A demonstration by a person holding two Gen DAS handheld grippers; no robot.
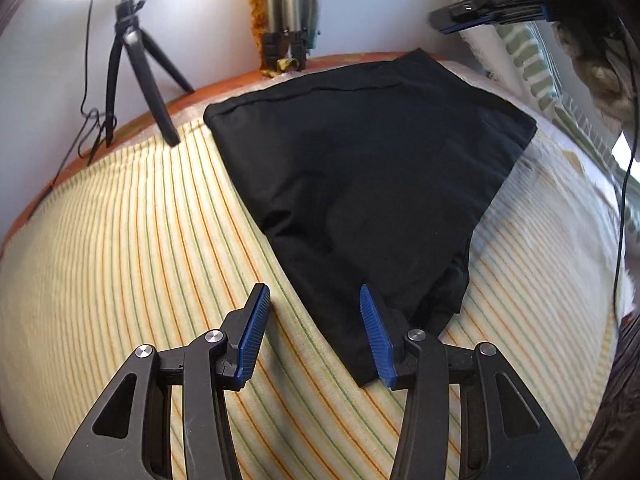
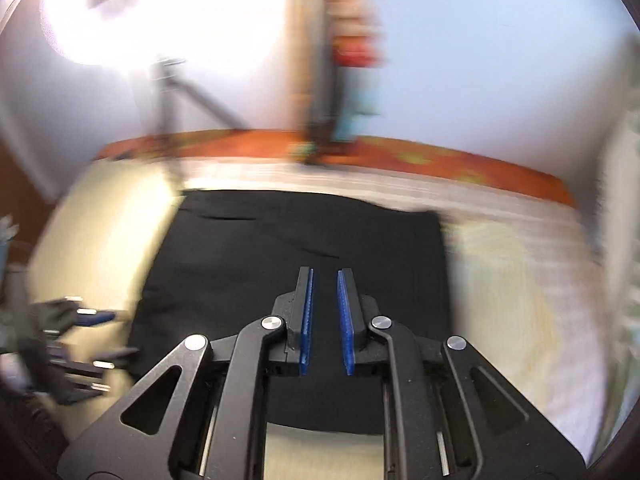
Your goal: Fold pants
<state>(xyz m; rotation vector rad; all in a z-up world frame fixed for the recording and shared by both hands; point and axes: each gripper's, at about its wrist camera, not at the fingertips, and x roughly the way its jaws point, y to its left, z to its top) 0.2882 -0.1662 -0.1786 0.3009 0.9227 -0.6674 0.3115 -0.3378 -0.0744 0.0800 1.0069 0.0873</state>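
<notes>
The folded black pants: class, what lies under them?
The folded black pants rest on a yellow striped cloth, visible around them. The part beneath is covered.

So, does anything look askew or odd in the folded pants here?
Mostly tidy. The black pants lie folded on the striped cloth, but near the left gripper the layers bunch unevenly, with a lower layer sticking out.

black hand-held gripper (image 1: 312, 298), blue ribbed pads (image 1: 252, 336), silver screws
</notes>
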